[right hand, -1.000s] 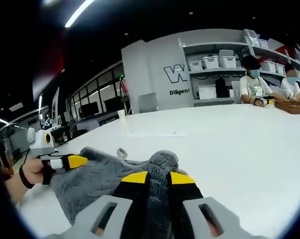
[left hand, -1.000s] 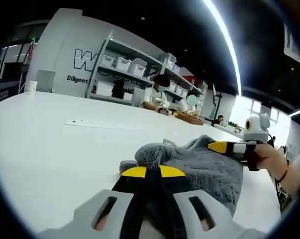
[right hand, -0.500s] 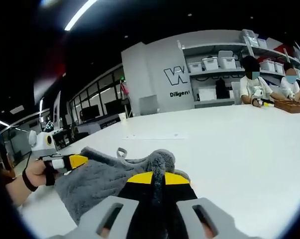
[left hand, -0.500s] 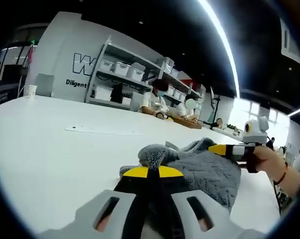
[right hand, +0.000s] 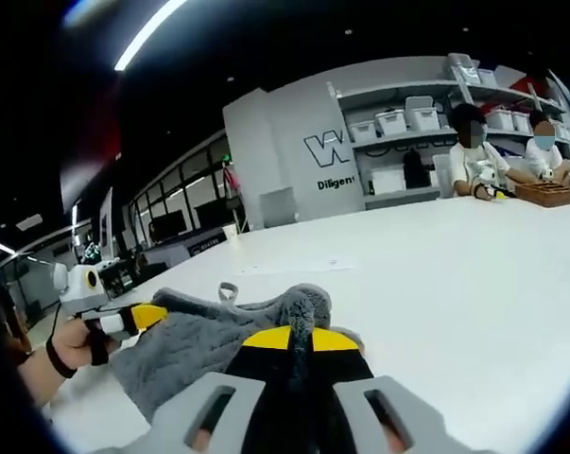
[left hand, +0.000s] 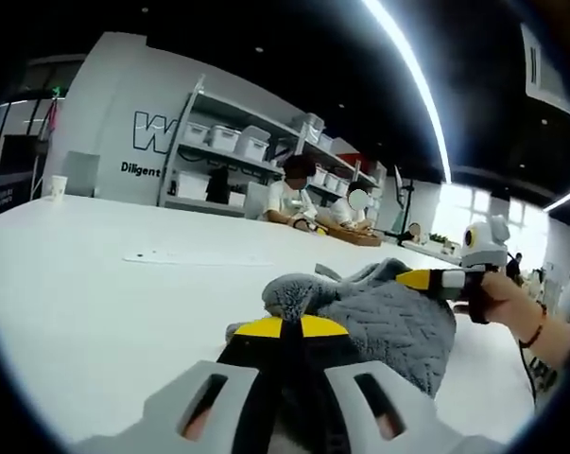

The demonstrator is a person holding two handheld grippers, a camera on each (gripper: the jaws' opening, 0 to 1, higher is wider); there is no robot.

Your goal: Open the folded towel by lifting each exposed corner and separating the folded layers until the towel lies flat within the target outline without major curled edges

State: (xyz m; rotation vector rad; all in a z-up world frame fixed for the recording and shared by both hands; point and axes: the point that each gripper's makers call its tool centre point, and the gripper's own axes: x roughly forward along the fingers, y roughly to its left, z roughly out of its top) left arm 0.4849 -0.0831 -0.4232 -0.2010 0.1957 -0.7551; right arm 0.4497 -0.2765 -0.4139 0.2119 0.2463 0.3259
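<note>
A grey plush towel (left hand: 384,317) lies bunched on the white table (left hand: 95,303). My left gripper (left hand: 282,327), yellow-tipped, is shut on a fold of the towel at its near edge. In the left gripper view my right gripper (left hand: 419,279) comes in from the right, held by a hand, its tip at the towel's far corner. In the right gripper view the towel (right hand: 195,340) spreads to the left, a small hanging loop (right hand: 228,289) standing up from it. My right gripper (right hand: 302,339) is shut on a raised towel fold. My left gripper (right hand: 145,315) pinches the towel's left corner.
A thin pale marking (left hand: 195,257) lies flat on the table beyond the towel. Shelves with white bins (left hand: 237,142) line the back wall. Two people (right hand: 474,156) sit at the far end beside a wooden tray (right hand: 547,193). A paper cup (left hand: 58,185) stands far left.
My right gripper's jaws have come together on the towel fold that lay between them. The left gripper has stayed shut on the towel; both views have shifted slightly.
</note>
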